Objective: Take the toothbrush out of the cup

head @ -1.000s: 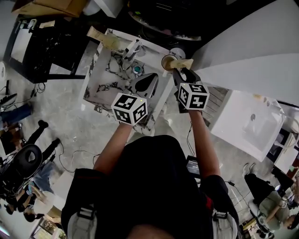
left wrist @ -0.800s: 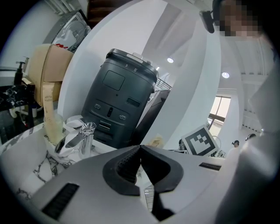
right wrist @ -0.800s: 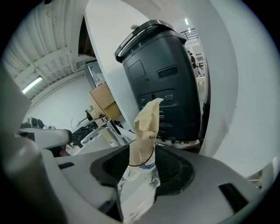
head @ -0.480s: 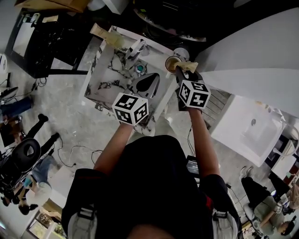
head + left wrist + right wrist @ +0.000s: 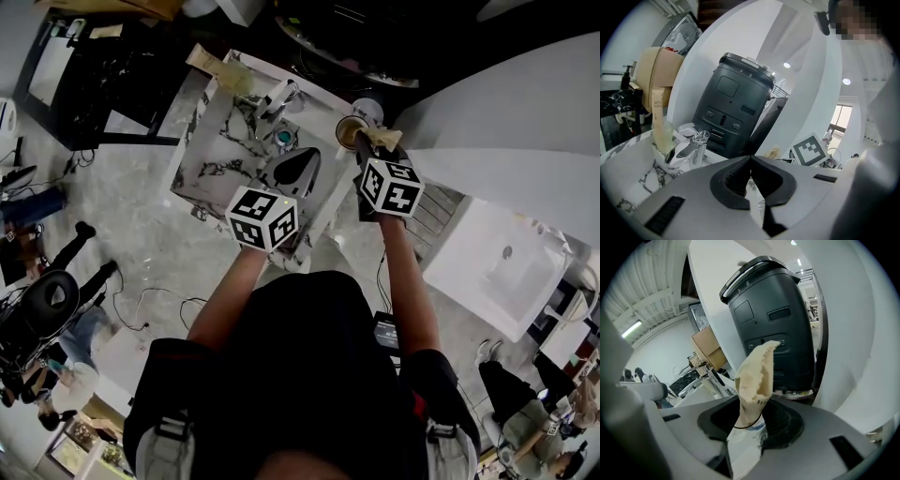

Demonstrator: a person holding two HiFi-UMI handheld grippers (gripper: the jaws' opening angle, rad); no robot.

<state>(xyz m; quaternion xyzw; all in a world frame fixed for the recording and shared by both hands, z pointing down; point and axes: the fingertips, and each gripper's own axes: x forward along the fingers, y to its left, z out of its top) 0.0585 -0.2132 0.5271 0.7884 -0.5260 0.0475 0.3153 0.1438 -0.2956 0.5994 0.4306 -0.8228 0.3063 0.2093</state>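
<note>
Holds the left hand-held gripper (image 5: 751, 161) fully closed on nothing, low centre over the veined marble tabletop (image 5: 220, 150), probably just parked out of the way. Pinches the toothbrush (image 5: 757, 373), sheathed in crinkled tan paper, firmly in the right hand-held gripper (image 5: 751, 420), gripping low so the wrapped head stands upright and is easy to draw out. Puts it, in the head view, just right of the round cup (image 5: 349, 129) at upper centre, seemingly clear of the rim, though hard to confirm. Farther back, shows a glossy chrome faucet (image 5: 279, 94), then a boxy matte-black machine (image 5: 771, 319).
</note>
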